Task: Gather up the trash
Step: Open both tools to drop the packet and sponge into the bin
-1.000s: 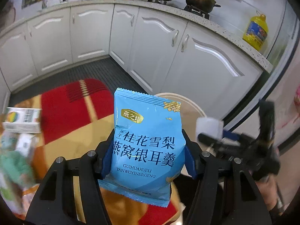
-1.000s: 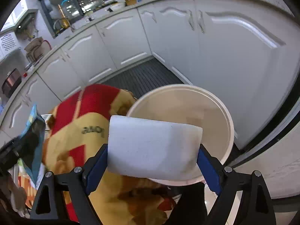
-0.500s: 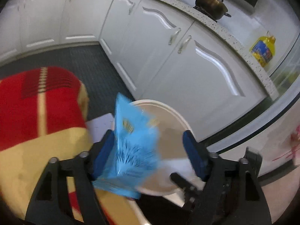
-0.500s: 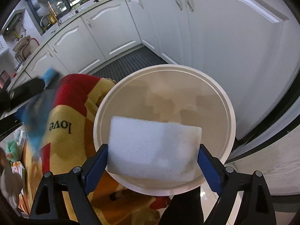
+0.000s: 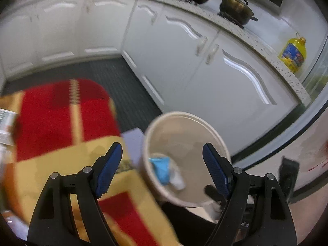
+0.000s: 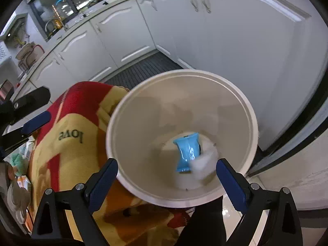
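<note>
A round cream waste bin (image 5: pixel 184 113) (image 6: pixel 180 72) stands on the floor by the white cabinets. At its bottom lie a blue snack packet (image 5: pixel 161 169) (image 6: pixel 187 151) and a white block (image 5: pixel 177 179) (image 6: pixel 205 164), blurred, beside the packet. My left gripper (image 5: pixel 162 146) hangs over the bin's near left rim, open, with nothing between its blue pads. My right gripper (image 6: pixel 167 161) is above the bin's near rim, open and empty too. One blue pad of the left gripper (image 6: pixel 34 121) shows at the left edge of the right wrist view.
A red and yellow blanket (image 5: pixel 61 123) (image 6: pixel 67 143) covers a surface left of the bin. A printed box (image 5: pixel 6 123) and mixed litter (image 6: pixel 18 162) lie at its far left. White cabinets (image 5: pixel 225 82), a dark floor mat (image 6: pixel 143 67), pots and a yellow oil bottle (image 5: pixel 293 53) lie beyond.
The blue packet left my left gripper and the white block left my right gripper; both now lie in the bin. Both sets of jaws have widened. The left gripper moved toward the bin.
</note>
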`<state>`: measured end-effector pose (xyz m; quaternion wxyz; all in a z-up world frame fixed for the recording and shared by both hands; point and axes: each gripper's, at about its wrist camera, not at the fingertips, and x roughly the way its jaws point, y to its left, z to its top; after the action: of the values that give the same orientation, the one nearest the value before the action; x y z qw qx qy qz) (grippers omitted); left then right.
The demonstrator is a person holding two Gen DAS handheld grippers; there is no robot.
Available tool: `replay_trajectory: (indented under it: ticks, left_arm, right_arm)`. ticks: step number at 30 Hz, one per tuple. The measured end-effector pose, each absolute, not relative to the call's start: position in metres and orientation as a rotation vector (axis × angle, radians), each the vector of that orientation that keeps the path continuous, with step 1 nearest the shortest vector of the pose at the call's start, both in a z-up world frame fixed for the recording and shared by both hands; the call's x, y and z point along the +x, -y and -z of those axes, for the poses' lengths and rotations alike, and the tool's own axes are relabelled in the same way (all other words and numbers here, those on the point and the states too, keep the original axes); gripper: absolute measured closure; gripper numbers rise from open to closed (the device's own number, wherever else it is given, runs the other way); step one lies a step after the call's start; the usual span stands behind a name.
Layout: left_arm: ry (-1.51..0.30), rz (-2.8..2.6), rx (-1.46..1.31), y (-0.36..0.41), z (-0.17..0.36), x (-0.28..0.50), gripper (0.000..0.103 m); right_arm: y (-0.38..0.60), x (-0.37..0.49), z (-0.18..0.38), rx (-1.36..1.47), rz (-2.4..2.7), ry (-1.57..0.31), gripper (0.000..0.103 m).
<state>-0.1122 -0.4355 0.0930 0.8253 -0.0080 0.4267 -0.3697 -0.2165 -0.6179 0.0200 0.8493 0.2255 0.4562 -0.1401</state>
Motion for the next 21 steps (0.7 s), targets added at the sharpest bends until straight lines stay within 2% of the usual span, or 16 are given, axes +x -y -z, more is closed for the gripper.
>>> replay_trajectory:
  ticks: [8,21]
  left_arm:
    - [-0.733,0.571,0.094,0.367,-0.116,-0.140,0.023]
    - [-0.654,0.367,0.064,0.244,-0.128,-0.162,0.023]
  right_arm:
    - [0.570,-0.208,-0.055,0.361,0.257,-0.885,0.008]
    - [0.465,-0.191,-0.104,0.215,0.102,-0.787,0.007]
